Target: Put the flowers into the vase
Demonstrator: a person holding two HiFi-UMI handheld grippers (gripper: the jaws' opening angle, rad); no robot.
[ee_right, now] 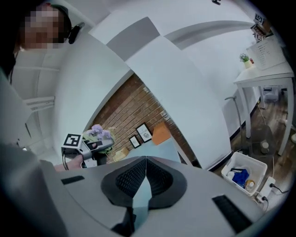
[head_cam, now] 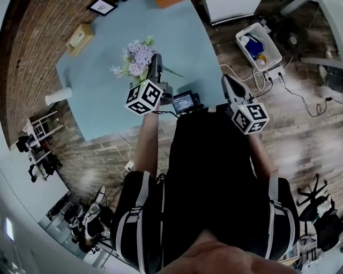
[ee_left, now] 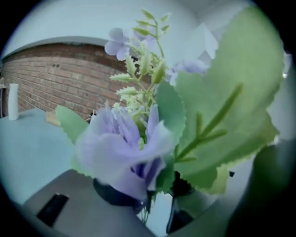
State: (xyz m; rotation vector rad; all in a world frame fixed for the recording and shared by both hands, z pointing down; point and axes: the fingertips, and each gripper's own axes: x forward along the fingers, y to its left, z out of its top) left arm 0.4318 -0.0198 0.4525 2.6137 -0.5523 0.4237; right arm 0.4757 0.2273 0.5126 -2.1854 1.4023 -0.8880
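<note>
A bunch of artificial flowers [head_cam: 137, 55], with purple blooms and green leaves, is held up above the teal table [head_cam: 179, 43]. My left gripper [head_cam: 155, 60] is shut on its stems. In the left gripper view the flowers [ee_left: 138, 139] fill most of the picture, their stems pinched between the dark pads of the left gripper [ee_left: 149, 206]. A tall white cylindrical vase [head_cam: 58, 96] stands upright at the table's left edge, far from the flowers; the vase [ee_left: 13, 102] also shows far left beside the brick wall. My right gripper [head_cam: 227, 81] hangs off the table's right side, shut and with nothing in it [ee_right: 145, 162].
A wooden tissue box [head_cam: 80, 37] and a framed picture [head_cam: 102, 6] sit at the table's far side by the brick wall. A small black device [head_cam: 184, 101] lies at the near table edge. On the floor to the right stand a white bin [head_cam: 259, 45] and cables.
</note>
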